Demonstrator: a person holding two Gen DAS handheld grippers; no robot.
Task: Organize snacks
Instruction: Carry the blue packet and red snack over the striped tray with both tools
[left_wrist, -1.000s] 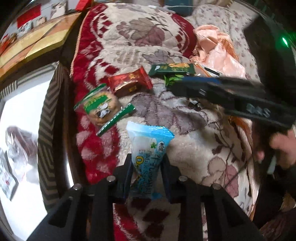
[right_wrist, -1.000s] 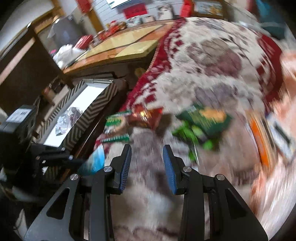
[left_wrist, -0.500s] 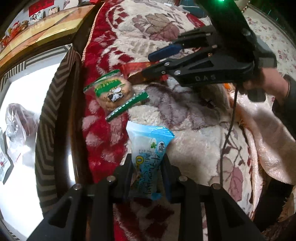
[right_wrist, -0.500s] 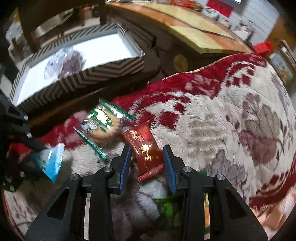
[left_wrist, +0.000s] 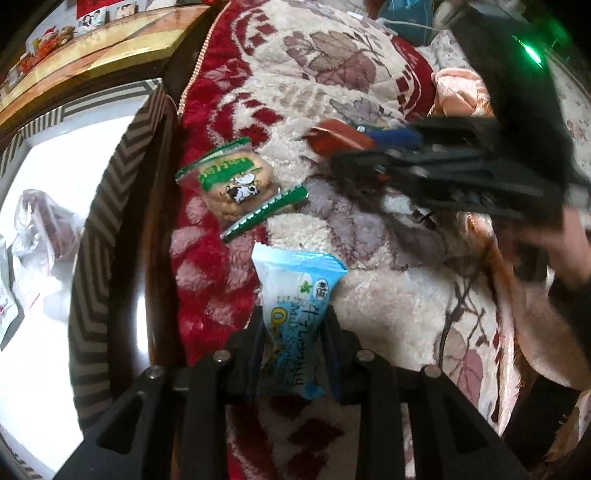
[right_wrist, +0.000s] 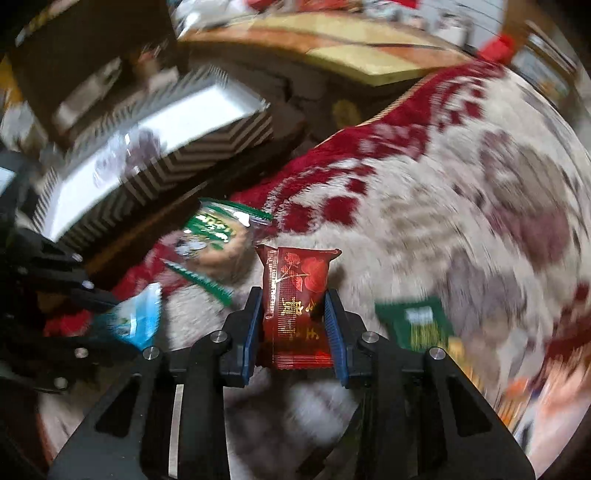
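Red-and-cream floral blanket (left_wrist: 369, 258) covers the surface; beside it sits a striped box (left_wrist: 92, 240) with a white floor, holding a clear bag (left_wrist: 40, 229). Left gripper (left_wrist: 295, 343) is clamped on a light-blue milk-snack packet (left_wrist: 299, 295). Right gripper (right_wrist: 294, 332), angled downward, grips a glossy red packet (right_wrist: 295, 302) printed with a rose. A green-edged biscuit packet (left_wrist: 236, 181) lies on the blanket near the box.
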